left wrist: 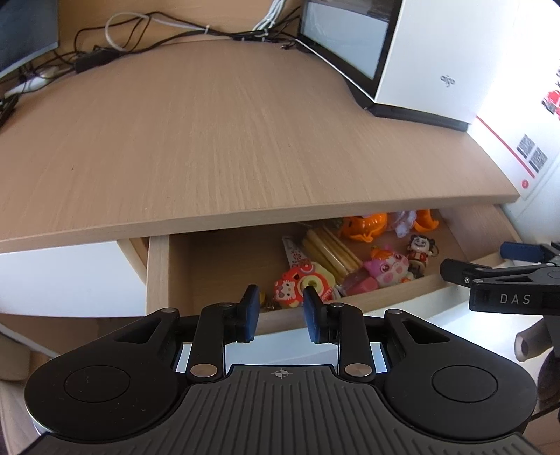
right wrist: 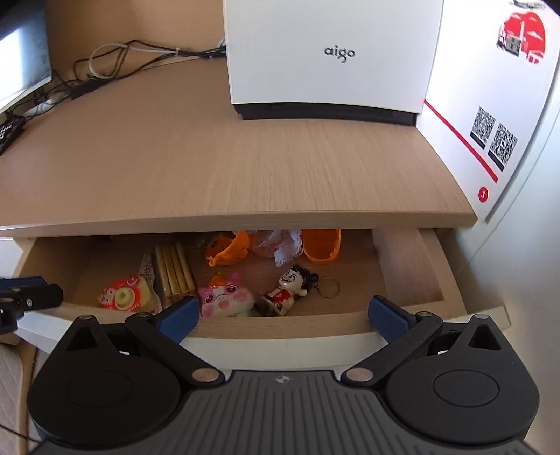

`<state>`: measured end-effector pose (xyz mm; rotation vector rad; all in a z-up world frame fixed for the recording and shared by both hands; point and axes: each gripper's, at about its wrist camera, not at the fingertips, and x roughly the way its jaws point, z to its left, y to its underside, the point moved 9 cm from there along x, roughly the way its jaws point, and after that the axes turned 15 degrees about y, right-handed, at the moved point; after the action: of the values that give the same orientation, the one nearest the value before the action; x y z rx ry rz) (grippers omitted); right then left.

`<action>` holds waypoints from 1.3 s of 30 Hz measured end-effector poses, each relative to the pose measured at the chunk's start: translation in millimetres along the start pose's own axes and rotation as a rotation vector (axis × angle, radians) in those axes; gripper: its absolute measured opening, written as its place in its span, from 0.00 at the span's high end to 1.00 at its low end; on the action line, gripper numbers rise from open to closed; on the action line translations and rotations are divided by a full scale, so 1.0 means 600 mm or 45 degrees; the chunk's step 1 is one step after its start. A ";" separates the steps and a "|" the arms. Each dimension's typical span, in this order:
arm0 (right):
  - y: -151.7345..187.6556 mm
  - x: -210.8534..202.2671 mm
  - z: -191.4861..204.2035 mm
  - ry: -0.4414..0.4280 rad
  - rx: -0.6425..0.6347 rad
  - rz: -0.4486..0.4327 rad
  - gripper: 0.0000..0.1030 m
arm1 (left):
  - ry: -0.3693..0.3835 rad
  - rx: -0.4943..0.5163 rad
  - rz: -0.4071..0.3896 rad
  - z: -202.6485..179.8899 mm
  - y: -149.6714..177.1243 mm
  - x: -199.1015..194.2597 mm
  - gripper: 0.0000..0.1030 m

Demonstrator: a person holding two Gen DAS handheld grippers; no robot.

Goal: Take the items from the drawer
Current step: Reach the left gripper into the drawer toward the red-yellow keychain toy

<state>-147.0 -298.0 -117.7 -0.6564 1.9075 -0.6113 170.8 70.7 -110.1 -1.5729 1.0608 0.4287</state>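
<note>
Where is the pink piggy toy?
The pink piggy toy lies in the open drawer near its front edge, between the yellow sticks and the little keychain figure.

A light wood-grain worktop (right wrist: pixel 245 168) fills the middle of both views, its front edge curving across the frame. At the rear right stands a white box-shaped case (right wrist: pixel 329 52) with a black base, printed "aigo". To its right, a white panel (right wrist: pixel 490 115) carries a red stripe, two QR codes and a red graphic. A tangle of black and white cables (left wrist: pixel 147 31) lies along the back edge. A dark monitor (left wrist: pixel 24 31) sits at rear left. Bright daylight washes the right side.
</note>
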 end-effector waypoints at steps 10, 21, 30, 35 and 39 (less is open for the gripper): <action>0.042 -0.030 -0.013 -0.043 -0.016 0.046 0.00 | 0.071 0.060 0.100 -0.024 0.031 -0.018 0.67; 0.073 -0.060 -0.021 -0.064 -0.011 0.114 0.00 | 0.162 -0.035 0.323 -0.050 0.001 0.071 0.67; 0.075 -0.065 -0.035 -0.118 0.012 0.217 0.00 | 0.142 0.271 0.613 -0.057 0.007 0.147 0.66; 0.073 -0.065 -0.033 -0.125 0.008 0.206 0.00 | 0.189 0.299 0.609 -0.053 0.010 0.143 0.66; 0.062 -0.053 -0.045 -0.095 0.053 0.236 0.00 | 0.209 0.284 0.591 -0.062 0.021 0.140 0.66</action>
<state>-166.7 -245.8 -111.5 -0.4635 1.8556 -0.5001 195.3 3.6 -169.4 -1.1736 1.5539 0.4778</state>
